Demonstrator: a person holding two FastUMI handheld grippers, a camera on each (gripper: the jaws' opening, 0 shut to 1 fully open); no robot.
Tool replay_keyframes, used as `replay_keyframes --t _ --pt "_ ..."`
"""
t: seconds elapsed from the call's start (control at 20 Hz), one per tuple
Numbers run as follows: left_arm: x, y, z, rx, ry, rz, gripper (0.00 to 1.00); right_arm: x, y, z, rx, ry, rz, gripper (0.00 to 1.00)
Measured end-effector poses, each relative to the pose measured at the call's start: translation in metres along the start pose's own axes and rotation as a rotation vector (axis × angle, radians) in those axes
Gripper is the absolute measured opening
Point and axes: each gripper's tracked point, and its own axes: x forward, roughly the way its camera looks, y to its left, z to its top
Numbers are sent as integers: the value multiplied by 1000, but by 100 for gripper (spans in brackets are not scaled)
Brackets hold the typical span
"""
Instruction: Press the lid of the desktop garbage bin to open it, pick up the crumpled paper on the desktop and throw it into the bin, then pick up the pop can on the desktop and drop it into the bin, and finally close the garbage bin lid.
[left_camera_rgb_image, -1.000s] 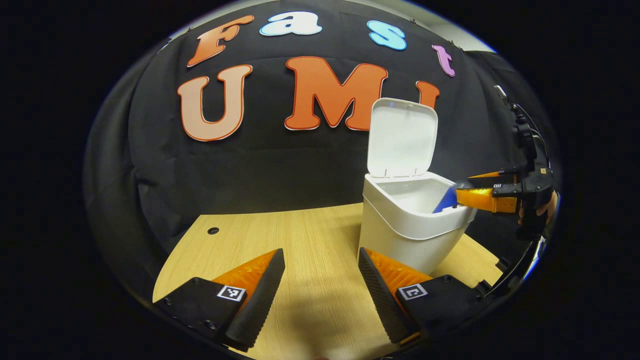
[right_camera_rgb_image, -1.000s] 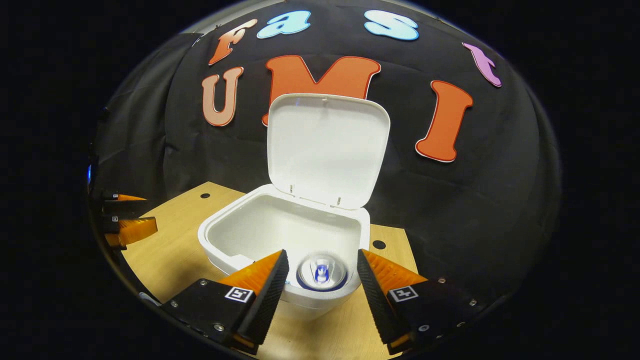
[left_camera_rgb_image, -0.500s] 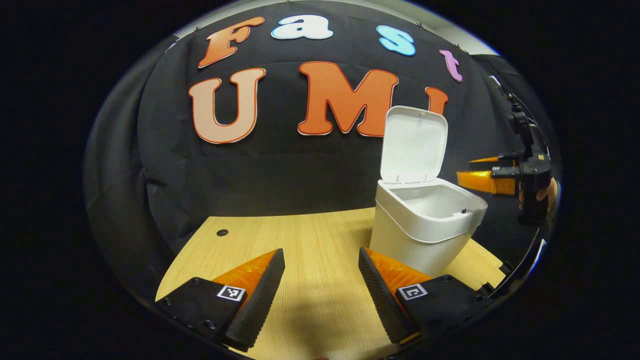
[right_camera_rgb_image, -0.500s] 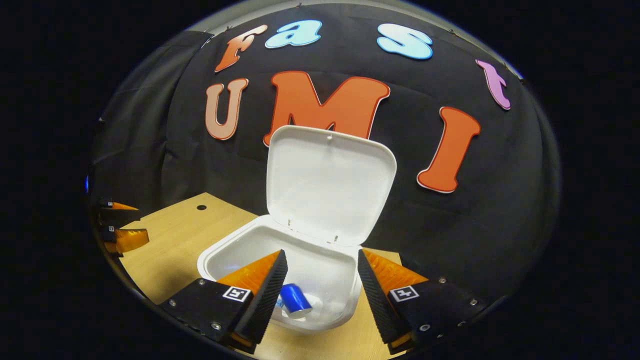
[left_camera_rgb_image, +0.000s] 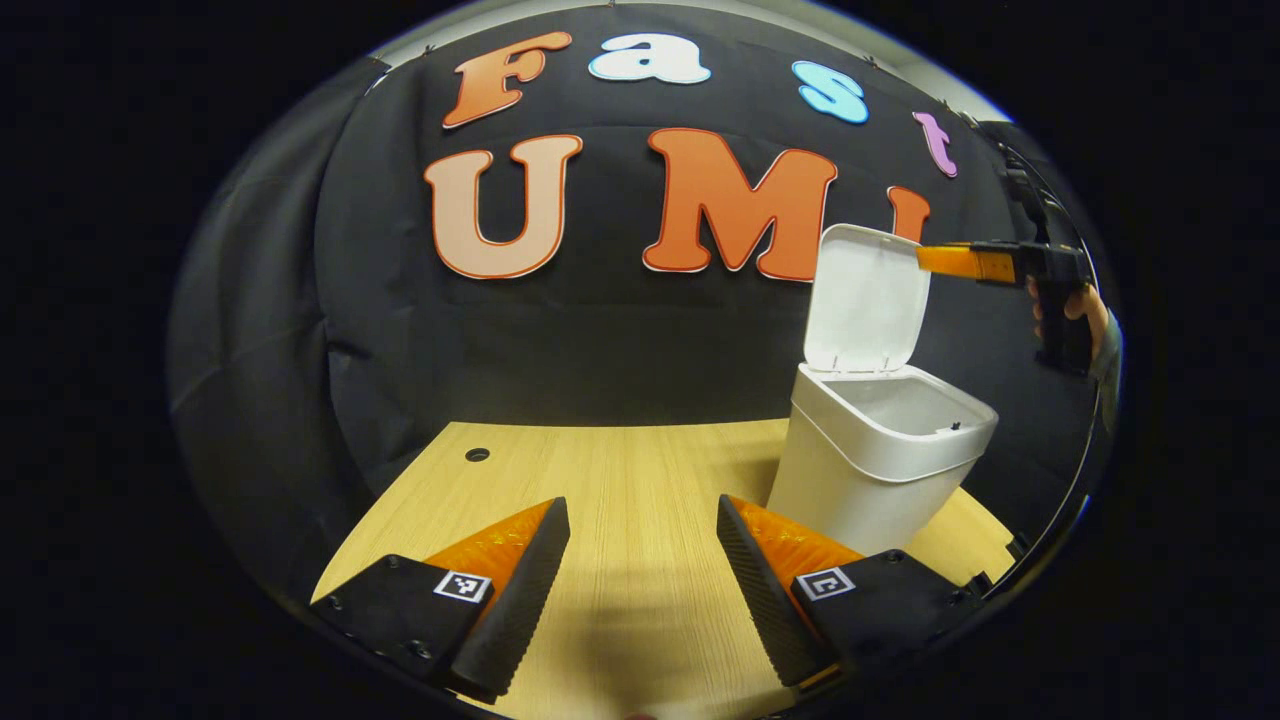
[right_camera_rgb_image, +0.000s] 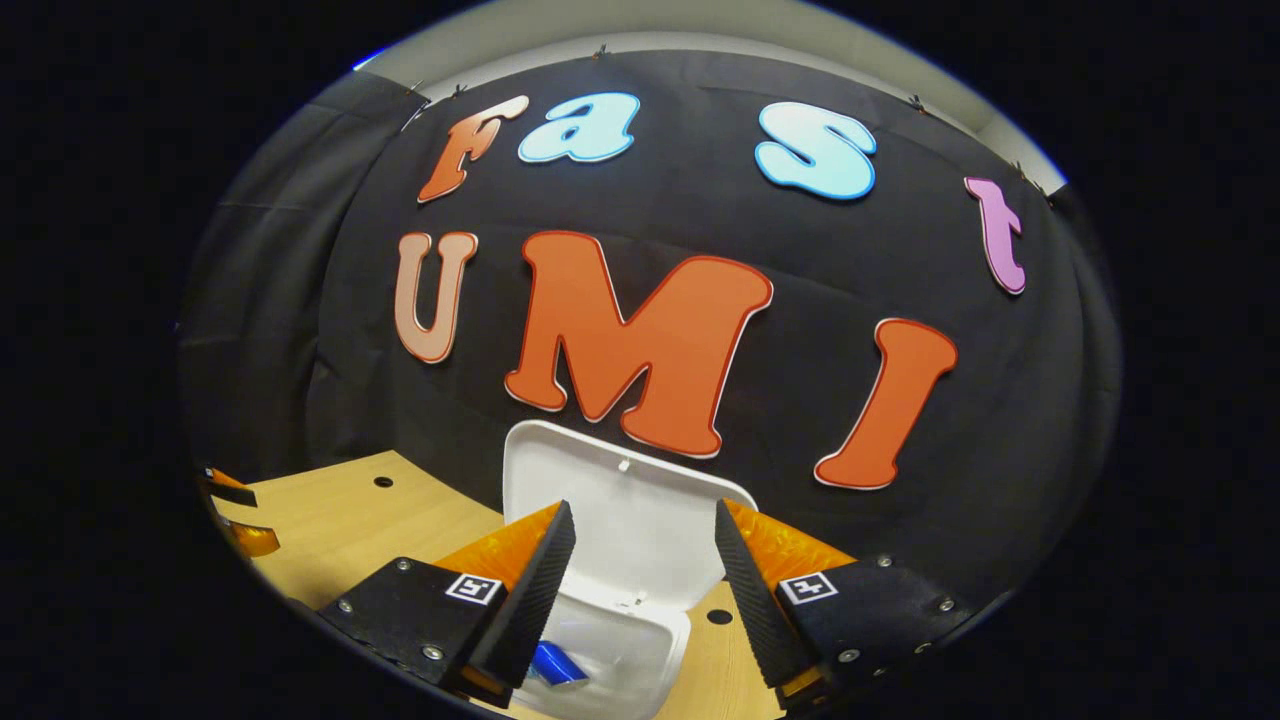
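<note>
The white garbage bin (left_camera_rgb_image: 880, 470) stands on the wooden desk (left_camera_rgb_image: 620, 500) with its lid (left_camera_rgb_image: 865, 300) upright and open. In the right gripper view I look down past the lid (right_camera_rgb_image: 630, 520) into the bin (right_camera_rgb_image: 640, 650), where the blue pop can (right_camera_rgb_image: 552, 663) lies. My right gripper (right_camera_rgb_image: 640, 590) is open and empty above the bin. In the left gripper view that same right gripper (left_camera_rgb_image: 965, 262) hovers level with the lid's top edge, held by a hand (left_camera_rgb_image: 1085, 315). My left gripper (left_camera_rgb_image: 640, 590) is open over the desk, left of the bin, nothing between its fingers.
A small round hole (left_camera_rgb_image: 477, 455) sits in the desk at the far left, another hole (right_camera_rgb_image: 719, 617) beside the bin. The left gripper (right_camera_rgb_image: 235, 515) shows at the left edge of the right gripper view. The black cloth wall backs the desk.
The right gripper let the pop can fall into the bin, then rose from the rim to the height of the lid's top. The left gripper drifted slightly left.
</note>
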Motion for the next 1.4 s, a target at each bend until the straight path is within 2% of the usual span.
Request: replay_keyframes --t 0.1,0.25,0.3,0.4,0.55,0.6,0.7,0.95,1.0,1.1,1.2,1.4 --pt "-3 6 0 -9 -5 14 93 9 -1 20 2 -37 -3 86" --pt "-6 20 -4 -19 -1 42 95 27 -13 40 -36 -70 -61 85" --pt "-7 24 -5 -24 2 49 93 34 -11 42 -23 -67 -63 85" --pt "-9 32 -7 -31 4 64 95 49 -8 41 2 -47 -55 85" --pt "-10 42 -13 -46 13 81 95 60 -14 25 36 26 -87 85" --pt "-9 45 -14 -51 16 88 95 63 -11 28 68 12 -88 84" --pt "-9 47 -16 -61 21 89 93 61 -7 24 89 23 -89 80" --pt "2 47 -21 -51 37 72 93 53 -2 24 67 48 -53 79" --pt "4 44 -21 -50 38 66 94 39 3 20 71 55 -44 79" --pt "10 36 -21 -35 42 50 92 25 11 13 117 80 -19 79" --pt "13 28 -24 -23 48 28 94 18 25 -6 150 138 19 79" --pt "15 16 -25 -11 62 -6 94 1 43 -42 148 225 45 79"
